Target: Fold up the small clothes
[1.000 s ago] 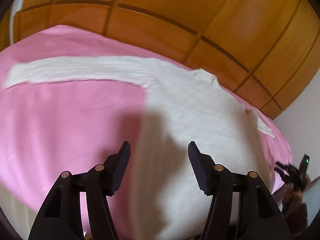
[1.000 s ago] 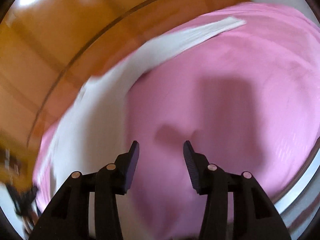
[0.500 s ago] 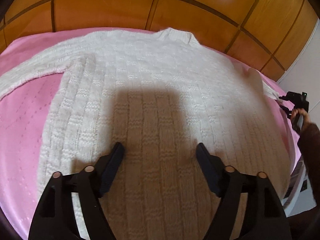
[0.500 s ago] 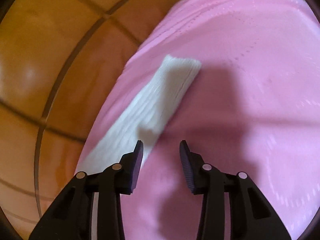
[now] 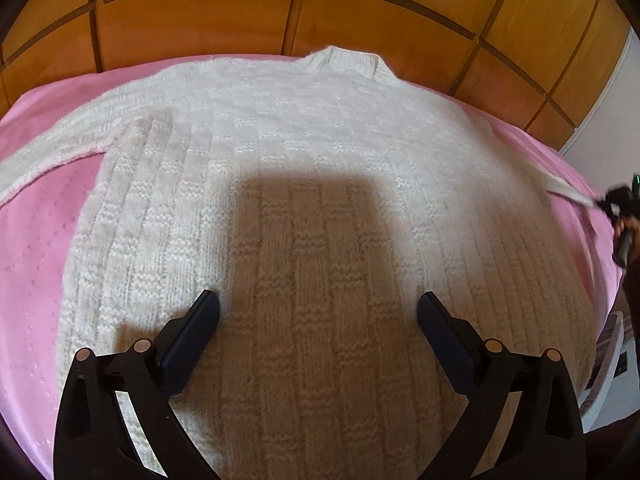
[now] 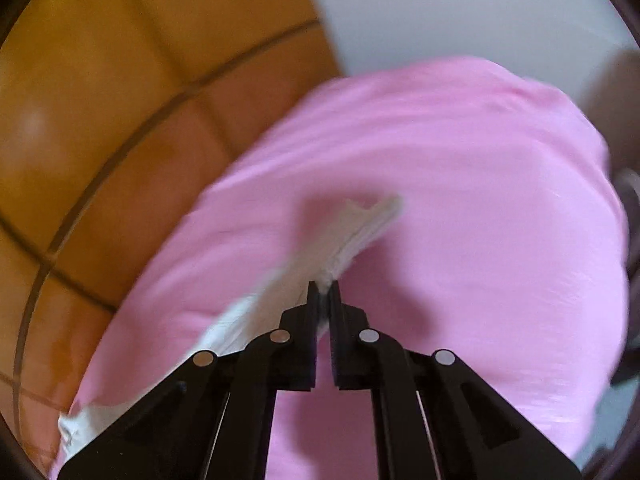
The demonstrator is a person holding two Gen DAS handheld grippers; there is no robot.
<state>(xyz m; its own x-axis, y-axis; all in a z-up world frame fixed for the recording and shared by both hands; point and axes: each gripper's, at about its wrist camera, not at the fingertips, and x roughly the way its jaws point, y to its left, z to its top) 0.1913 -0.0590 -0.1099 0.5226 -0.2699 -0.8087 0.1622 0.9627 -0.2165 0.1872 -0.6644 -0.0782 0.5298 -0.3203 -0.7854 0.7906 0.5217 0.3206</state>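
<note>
The cream-white, basket-weave knitted sweater point(image 5: 320, 184) is lying flat, front or back up, on the pink bedsheet point(image 5: 36, 240), with its ribbed collar point(image 5: 348, 60) pointing toward the orange-brown panelled wooden headboard point(image 5: 200, 12). The left gripper point(image 5: 318, 308) is hovering over the lower body of the sweater with its fingers spread wide and holding nothing. The right gripper point(image 6: 324, 292) is pinching the cuff end of the sweater's right sleeve point(image 6: 352, 232), its fingers closed to a thin gap filled by knit fabric; the right wrist view is blurring, so the depth of the bite cannot be judged. The knit is appearing thick, soft and limp, likely light to moderate in weight, stretching and sagging under its own weight rather than holding a crease. It is probably not slipping easily, since the textured yarn is offering friction. Recommended hold points are the doubled edges: cuff, hem, shoulder seam and collar, avoiding single loose stitches that may snag.
</note>
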